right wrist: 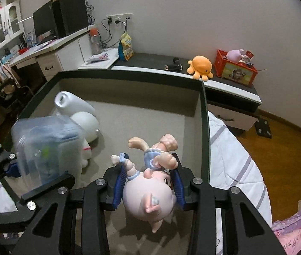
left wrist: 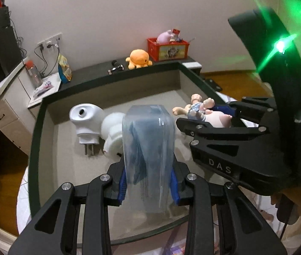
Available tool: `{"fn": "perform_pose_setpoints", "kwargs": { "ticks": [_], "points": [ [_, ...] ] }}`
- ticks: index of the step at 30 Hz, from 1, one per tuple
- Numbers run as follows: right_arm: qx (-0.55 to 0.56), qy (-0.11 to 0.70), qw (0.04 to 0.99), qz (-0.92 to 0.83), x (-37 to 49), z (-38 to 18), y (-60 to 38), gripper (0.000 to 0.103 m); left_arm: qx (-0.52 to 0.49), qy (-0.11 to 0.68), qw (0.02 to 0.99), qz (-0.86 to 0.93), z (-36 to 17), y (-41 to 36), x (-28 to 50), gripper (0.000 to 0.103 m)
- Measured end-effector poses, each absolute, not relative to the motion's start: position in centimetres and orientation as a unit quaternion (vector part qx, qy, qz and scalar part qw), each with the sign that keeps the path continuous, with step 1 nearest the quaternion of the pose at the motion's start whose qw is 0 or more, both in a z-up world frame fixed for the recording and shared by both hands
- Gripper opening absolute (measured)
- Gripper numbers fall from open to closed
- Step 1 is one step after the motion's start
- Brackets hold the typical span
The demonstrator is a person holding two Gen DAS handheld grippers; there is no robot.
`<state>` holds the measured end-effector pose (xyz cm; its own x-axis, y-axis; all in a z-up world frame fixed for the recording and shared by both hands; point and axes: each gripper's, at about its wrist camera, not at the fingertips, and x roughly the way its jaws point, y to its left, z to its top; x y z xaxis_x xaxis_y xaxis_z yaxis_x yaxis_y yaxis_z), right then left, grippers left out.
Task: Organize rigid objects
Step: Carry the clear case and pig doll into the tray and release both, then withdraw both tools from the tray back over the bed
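Note:
My left gripper (left wrist: 149, 182) is shut on a clear plastic box (left wrist: 148, 148) with blue contents, held above the grey storage bin (left wrist: 37, 127). My right gripper (right wrist: 150, 182) is shut on a pink pig figurine (right wrist: 150, 189), head toward the camera, over the bin's right part (right wrist: 205, 127). The figurine also shows in the left wrist view (left wrist: 205, 112), and the box in the right wrist view (right wrist: 46, 146). A white plug-in device (left wrist: 85, 123) and a white round object (left wrist: 113, 133) lie on the bin floor at the left.
A dark shelf (right wrist: 150, 61) behind the bin carries an orange plush octopus (right wrist: 200, 67), a red crate of toys (right wrist: 235, 68), a small black tool (right wrist: 173, 65) and a snack bag (right wrist: 126, 46). A desk with a monitor stands at the left. Bedding lies right of the bin.

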<state>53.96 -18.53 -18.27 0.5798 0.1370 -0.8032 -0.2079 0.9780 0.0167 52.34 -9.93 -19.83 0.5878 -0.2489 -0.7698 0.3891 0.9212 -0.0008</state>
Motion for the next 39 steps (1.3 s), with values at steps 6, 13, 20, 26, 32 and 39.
{"fn": "perform_pose_setpoints", "kwargs": {
  "ticks": [6,13,20,26,32,39],
  "points": [
    [-0.036,0.447,0.889,0.098,54.3,-18.5,-18.4,0.040,0.100,0.429,0.882,-0.170,-20.7,-10.8,53.4,0.032],
    [-0.020,0.439,0.892,0.108,53.8,-18.2,-18.4,0.045,0.084,0.439,0.879,-0.166,-21.2,-10.4,53.8,0.060],
    [0.001,0.411,0.904,0.116,51.9,-16.2,-18.7,0.060,0.085,0.412,0.888,-0.183,-19.0,-10.0,52.0,0.086],
    [-0.004,0.412,0.903,0.119,50.2,-16.1,-18.1,0.061,0.081,0.417,0.894,-0.143,-19.1,-7.4,50.6,0.087],
    [0.000,0.399,0.909,0.123,48.0,-15.2,-18.0,0.061,0.052,0.407,0.905,-0.112,-18.0,-4.1,48.5,0.087],
    [0.007,0.355,0.925,0.137,43.2,-12.1,-17.5,0.072,0.028,0.380,0.924,-0.041,-15.9,-0.6,45.7,0.090]
  ]
}}
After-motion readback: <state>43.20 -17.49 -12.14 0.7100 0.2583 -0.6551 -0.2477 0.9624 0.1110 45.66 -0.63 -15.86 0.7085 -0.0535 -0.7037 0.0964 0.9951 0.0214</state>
